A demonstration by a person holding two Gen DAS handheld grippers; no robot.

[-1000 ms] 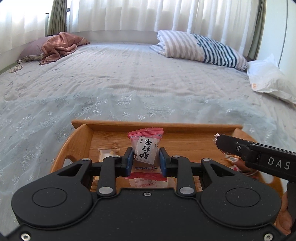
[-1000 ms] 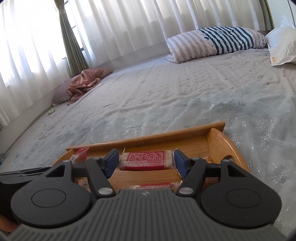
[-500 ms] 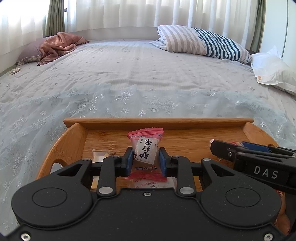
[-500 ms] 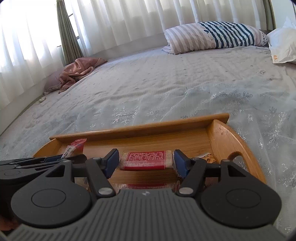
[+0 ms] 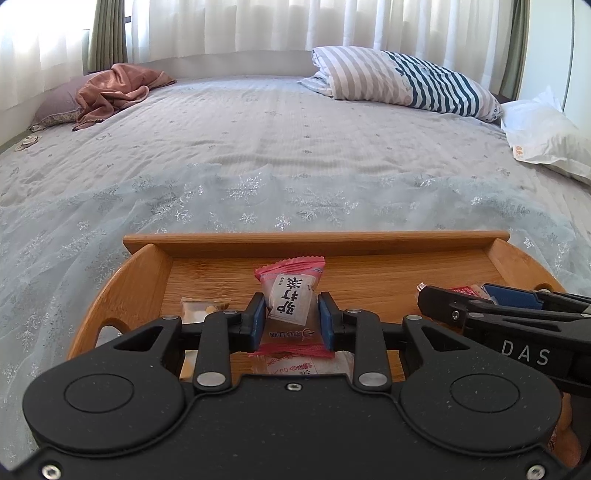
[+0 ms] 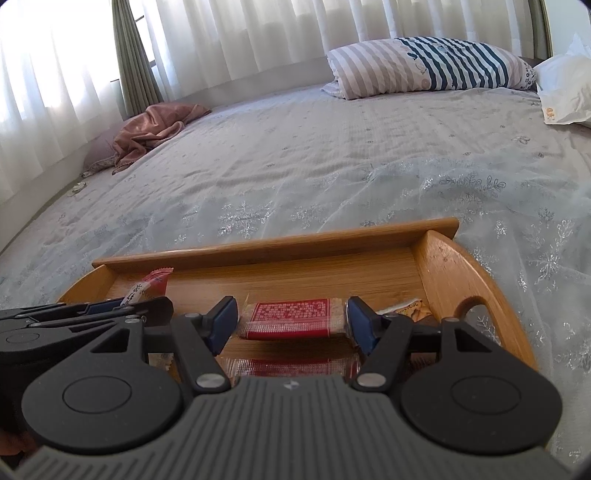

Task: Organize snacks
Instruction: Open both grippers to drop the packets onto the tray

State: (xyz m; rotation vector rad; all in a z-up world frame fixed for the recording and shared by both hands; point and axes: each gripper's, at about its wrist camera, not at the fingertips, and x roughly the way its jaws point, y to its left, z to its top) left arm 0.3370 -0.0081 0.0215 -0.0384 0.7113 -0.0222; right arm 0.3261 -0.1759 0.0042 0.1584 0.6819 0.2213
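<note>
A wooden tray (image 5: 317,242) with curved, cut-out handle ends sits on a bed, holding wrapped snacks. Over it, the left tongs (image 5: 291,321) are clenched on a pink-and-white candy packet (image 5: 290,295), held upright just ahead of the pads; a clear wrapped sweet (image 5: 201,310) lies on the tray floor to their left and another packet (image 5: 295,367) beneath them. The right tongs (image 6: 291,323) grip a red rectangular snack bar (image 6: 290,319) lengthwise by its ends, with a second red bar (image 6: 291,367) below and a crinkled wrapper (image 6: 406,310) to their right. Beyond the tray stretches a pale quilted bedspread (image 5: 280,147) overlaid with sheer snowflake fabric, a striped pillow (image 5: 402,83), a crumpled pink cloth (image 5: 114,90), a white bag (image 5: 543,136) and white curtains (image 6: 258,33).
</note>
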